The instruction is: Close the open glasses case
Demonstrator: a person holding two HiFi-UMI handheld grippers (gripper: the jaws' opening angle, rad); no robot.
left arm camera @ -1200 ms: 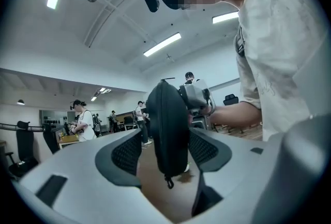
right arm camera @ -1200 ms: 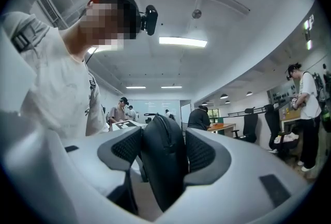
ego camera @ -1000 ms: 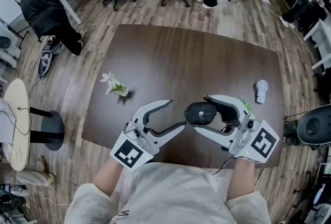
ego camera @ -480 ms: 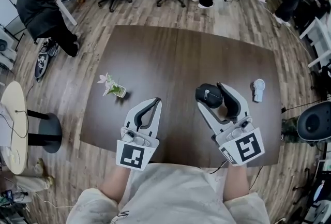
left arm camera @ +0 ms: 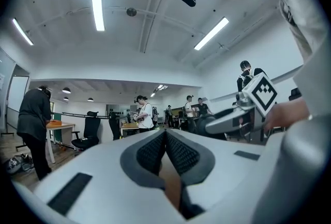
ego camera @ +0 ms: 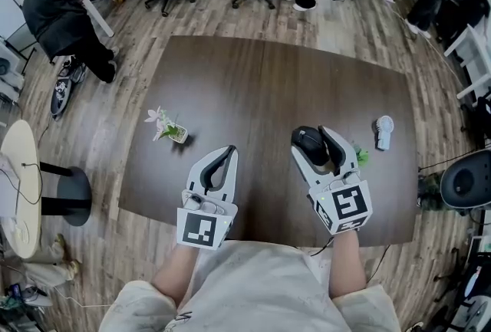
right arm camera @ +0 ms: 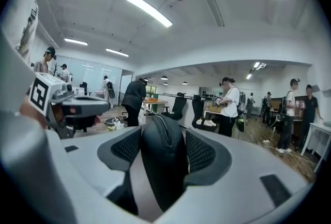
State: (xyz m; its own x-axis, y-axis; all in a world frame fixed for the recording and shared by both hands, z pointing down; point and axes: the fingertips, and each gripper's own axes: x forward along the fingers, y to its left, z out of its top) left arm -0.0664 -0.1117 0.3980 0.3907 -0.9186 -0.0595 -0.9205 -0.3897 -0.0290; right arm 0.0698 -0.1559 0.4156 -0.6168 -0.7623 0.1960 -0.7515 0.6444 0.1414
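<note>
The glasses case [ego camera: 310,143] sits between the jaws of the right claw [ego camera: 315,140]. The jaws are clamped on its two flat sides. It is black and it is over the near right part of the table [ego camera: 253,85]. No view shows if it touches the table.

The case stands on its thin edge. In the right gripper view its zip line is on top. Its long way runs the same way the claw points, out from the person and a little toward the middle of the table. One end sticks out past the jaw tips. No gap shows between its two halves, so it looks like it is closed now.

The left claw [ego camera: 229,151] is well apart from the case, on the left side. Its jaws have just closed together and nothing is between them. It points away from the person too, side by side with the right claw.

The right hand is the nearer one, since it has the case. To set it down, that hand likely needs to go lower and let go.
</note>
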